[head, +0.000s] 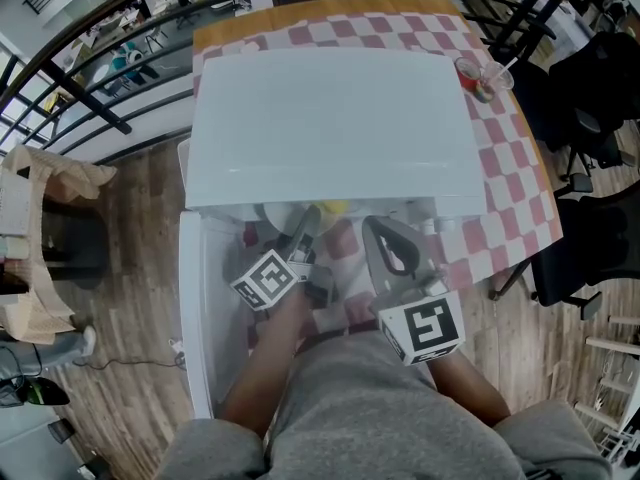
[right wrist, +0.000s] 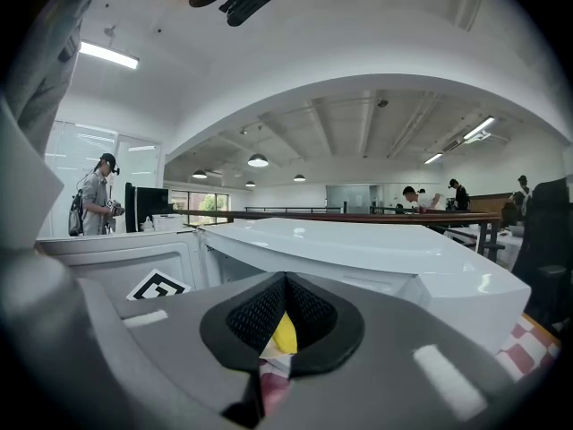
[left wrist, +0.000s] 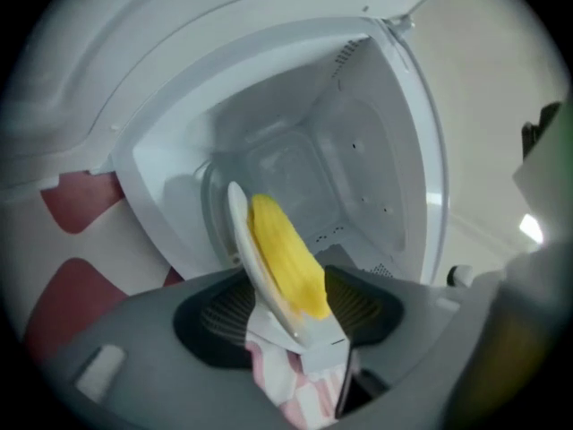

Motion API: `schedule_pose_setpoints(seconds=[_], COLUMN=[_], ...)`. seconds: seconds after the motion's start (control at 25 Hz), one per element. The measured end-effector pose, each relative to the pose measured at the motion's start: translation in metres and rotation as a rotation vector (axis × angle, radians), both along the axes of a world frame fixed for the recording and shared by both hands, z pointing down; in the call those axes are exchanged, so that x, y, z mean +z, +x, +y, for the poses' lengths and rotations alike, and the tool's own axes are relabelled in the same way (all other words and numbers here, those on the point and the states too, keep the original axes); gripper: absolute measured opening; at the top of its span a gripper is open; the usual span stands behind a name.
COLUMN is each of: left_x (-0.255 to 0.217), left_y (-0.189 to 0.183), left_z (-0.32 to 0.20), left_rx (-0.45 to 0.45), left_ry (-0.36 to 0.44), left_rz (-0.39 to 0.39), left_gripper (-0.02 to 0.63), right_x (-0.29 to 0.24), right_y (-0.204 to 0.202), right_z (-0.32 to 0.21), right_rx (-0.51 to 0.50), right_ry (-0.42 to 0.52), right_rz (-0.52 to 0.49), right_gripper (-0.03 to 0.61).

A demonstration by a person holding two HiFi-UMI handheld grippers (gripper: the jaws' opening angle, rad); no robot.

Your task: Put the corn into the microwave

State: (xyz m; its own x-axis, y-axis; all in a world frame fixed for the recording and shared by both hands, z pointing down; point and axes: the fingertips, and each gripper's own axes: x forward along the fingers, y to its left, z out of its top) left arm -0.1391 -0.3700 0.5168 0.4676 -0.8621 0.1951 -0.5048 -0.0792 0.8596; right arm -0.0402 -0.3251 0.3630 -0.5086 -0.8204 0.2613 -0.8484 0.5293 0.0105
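A yellow corn cob (head: 335, 208) (left wrist: 286, 253) lies on a small white plate (left wrist: 242, 231) held in the air before the open white microwave (head: 330, 118). In the left gripper view the plate looks steeply tilted, with the cavity (left wrist: 358, 150) and its turntable behind it. My left gripper (head: 305, 230) (left wrist: 286, 310) is open, its pads standing off either side of plate and corn. My right gripper (head: 380, 233) (right wrist: 282, 321) is shut on the plate's near rim (right wrist: 269, 358), and the corn (right wrist: 285, 334) shows in the gap above its pads.
The microwave door (head: 195, 308) (right wrist: 116, 258) hangs open to the left. A red-and-white checked cloth (head: 505, 168) covers the table. A cup with a straw (head: 482, 76) stands at the back right. Office chairs (head: 600, 88) stand right of the table, and a cardboard box (head: 40, 238) stands on the left.
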Motion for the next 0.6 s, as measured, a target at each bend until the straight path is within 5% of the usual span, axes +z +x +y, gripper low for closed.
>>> schedule_pose_setpoints(seconds=[0.16, 0.6], left_x=[0.000, 0.013], left_y=[0.005, 0.011], left_z=[0.004, 0.011], left_rx=[0.071, 0.188], left_ry=[0.037, 0.015], left_rz=[-0.169, -0.454], left_gripper=[0.247, 0.300], right_x=[0.001, -0.001], right_y=[0.000, -0.003], right_z=[-0.001, -0.001], right_rx=[0.006, 0.011], right_ry=[0.000, 0.004], right_rz=[0.002, 0.001], right_gripper=[-0.002, -0.002])
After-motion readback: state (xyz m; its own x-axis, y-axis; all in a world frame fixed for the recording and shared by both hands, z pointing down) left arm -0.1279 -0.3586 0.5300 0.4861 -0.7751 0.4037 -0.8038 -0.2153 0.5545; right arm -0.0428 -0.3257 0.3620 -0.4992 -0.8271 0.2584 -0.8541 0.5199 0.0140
